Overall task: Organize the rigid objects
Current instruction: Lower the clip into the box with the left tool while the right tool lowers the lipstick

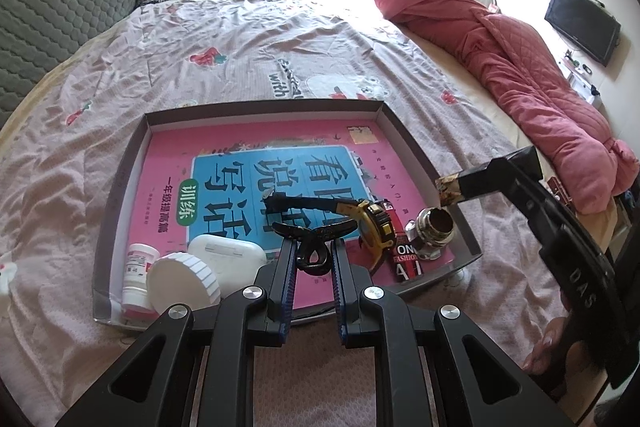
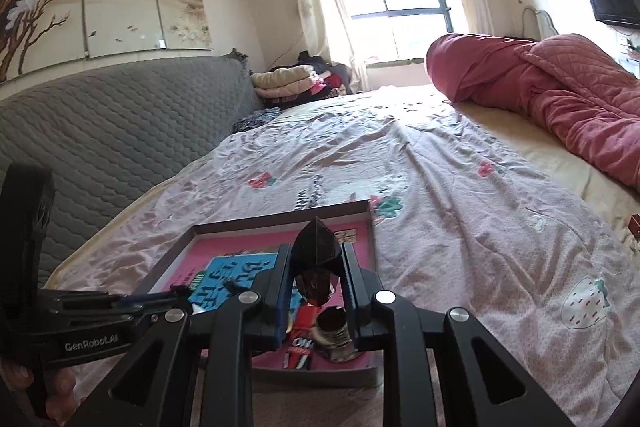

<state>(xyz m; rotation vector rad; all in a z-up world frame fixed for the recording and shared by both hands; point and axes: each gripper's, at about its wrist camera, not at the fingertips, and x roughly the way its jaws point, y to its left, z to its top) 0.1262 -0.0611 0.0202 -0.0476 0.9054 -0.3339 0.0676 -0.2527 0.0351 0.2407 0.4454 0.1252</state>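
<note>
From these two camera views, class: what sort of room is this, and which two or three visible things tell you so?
Most likely a home bedroom. A large bed with a strawberry-print sheet fills the view, a rolled red quilt lies on it, and a padded grey headboard stands along one side.

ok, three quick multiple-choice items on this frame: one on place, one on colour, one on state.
1. Where does the yellow tape measure lie?
A. inside the tray
B. on the bedsheet beside the tray
C. on the red quilt

2. What colour is the book cover lining the tray?
A. green
B. pink with a blue panel
C. plain white

3. What is the left gripper doing?
A. open and empty
B. shut on a black hair clip
C. shut on the white bottle

Answers:
1 A: it sits within the tray walls, by a metal jar.
2 B: pink border, blue centre.
3 B: both fingers press the clip's loop.
</note>
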